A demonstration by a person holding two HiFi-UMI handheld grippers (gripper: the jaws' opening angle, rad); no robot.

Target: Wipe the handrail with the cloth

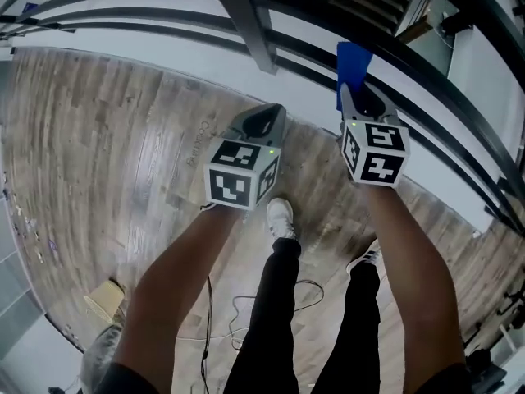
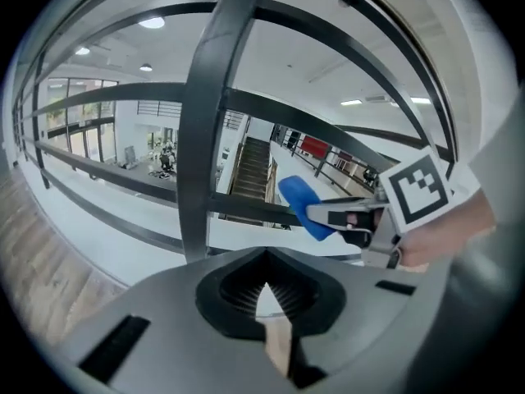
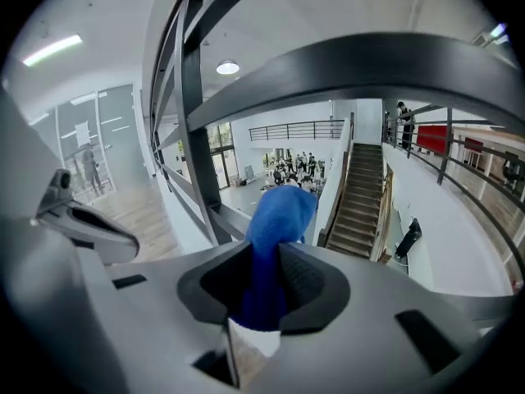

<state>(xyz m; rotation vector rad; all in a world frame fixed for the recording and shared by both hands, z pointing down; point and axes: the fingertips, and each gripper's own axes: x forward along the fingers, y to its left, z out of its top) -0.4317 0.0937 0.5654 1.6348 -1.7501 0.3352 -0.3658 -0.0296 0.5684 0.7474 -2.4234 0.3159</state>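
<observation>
My right gripper is shut on a blue cloth, which sticks up from its jaws close under the dark metal handrail. In the right gripper view the cloth fills the jaws of that gripper, and a thick rail bar arches just above it. My left gripper hangs beside it to the left, lower and nearer the upright post. Its jaws are shut with nothing between them. From there I see the cloth and the post.
The railing has several parallel dark bars over a white ledge. Below me lie a wooden floor, the person's legs and white shoes, a loose cable and a cardboard box. Beyond the rail drops an atrium with stairs.
</observation>
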